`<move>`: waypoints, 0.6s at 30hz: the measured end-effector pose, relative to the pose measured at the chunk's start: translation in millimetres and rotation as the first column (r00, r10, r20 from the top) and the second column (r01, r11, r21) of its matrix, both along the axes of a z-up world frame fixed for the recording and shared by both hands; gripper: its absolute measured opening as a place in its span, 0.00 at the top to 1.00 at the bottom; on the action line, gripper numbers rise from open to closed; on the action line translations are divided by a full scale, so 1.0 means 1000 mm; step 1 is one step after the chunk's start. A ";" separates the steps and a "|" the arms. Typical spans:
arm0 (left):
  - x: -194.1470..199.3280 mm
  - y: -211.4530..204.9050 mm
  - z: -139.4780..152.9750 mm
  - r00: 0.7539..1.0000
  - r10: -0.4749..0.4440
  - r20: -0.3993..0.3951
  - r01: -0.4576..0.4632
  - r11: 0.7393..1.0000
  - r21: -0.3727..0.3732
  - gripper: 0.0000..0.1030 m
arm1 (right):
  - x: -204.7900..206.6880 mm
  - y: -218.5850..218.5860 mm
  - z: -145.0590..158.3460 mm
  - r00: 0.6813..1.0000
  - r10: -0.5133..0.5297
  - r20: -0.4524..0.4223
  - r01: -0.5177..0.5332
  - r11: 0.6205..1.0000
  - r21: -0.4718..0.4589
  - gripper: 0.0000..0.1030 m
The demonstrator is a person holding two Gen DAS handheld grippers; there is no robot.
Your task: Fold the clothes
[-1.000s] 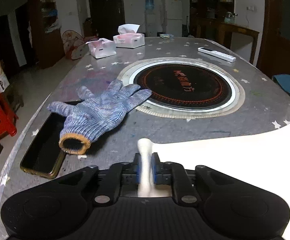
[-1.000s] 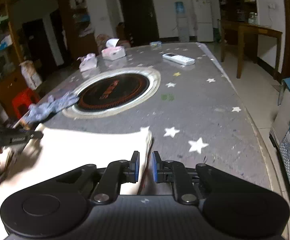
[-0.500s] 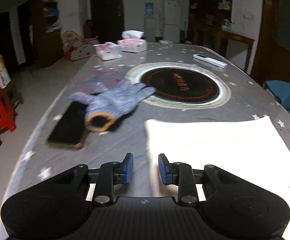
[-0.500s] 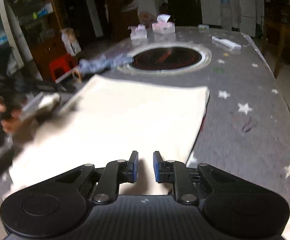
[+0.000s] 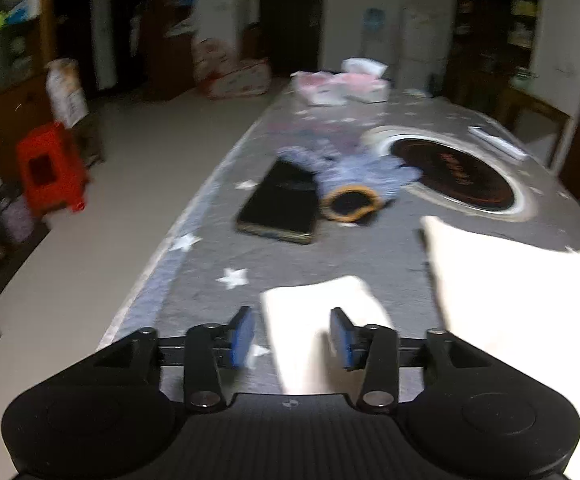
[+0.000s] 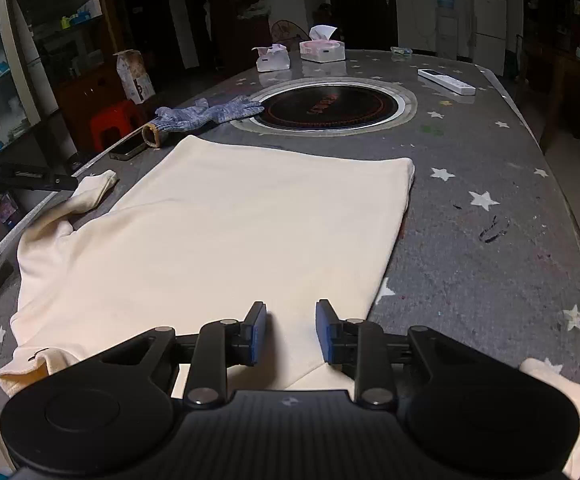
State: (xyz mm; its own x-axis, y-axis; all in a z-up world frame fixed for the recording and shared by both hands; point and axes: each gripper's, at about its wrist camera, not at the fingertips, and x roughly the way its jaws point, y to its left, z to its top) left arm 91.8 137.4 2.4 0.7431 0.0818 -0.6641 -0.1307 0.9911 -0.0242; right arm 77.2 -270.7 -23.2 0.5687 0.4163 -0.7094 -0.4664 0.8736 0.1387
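Cream shirt [image 6: 226, 224] flat on table [image 6: 489, 200]; right tool [image 6: 291, 332] parted above hem.

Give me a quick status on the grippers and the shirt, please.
Left gripper open over a sleeve, jaws just opening. Right gripper open over the cream shirt, nothing held. Glove and phone lie just beyond it.

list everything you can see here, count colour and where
shirt: 1, cream, flat on near table, sleeves out
table: 1, grey with stars
glove: 1, blue knit, left of round plate
phone: 1, black, beside glove cuff
round plate: 1, black, table centre
tissue boxes: 2, white-pink, far end
remote: 1, white, far right
stool: 1, red, floor left
left gripper: open over left sleeve
right gripper: open over shirt's right side
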 end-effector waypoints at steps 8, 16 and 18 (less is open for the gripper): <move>0.020 -0.015 -0.007 1.000 0.000 -0.005 0.000 0.998 0.065 0.50 | 0.000 0.004 0.000 1.000 0.003 0.002 -0.003 1.000 -0.010 0.69; 0.032 0.014 -0.022 0.995 0.092 -0.046 -0.093 0.995 -0.034 0.55 | 0.001 0.004 0.000 1.000 0.004 -0.002 -0.004 1.000 -0.004 0.66; 0.030 0.011 -0.023 0.997 0.078 -0.029 -0.078 0.997 -0.015 0.71 | 0.000 0.004 0.000 1.000 0.006 -0.002 -0.006 1.000 -0.004 0.65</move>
State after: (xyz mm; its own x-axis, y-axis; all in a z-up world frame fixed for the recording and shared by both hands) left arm 121.6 148.1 -20.1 0.7160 0.1278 -0.6863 -0.2083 0.9774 -0.0353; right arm 77.6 -266.3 -22.9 0.5651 0.4165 -0.7122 -0.4711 0.8715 0.1358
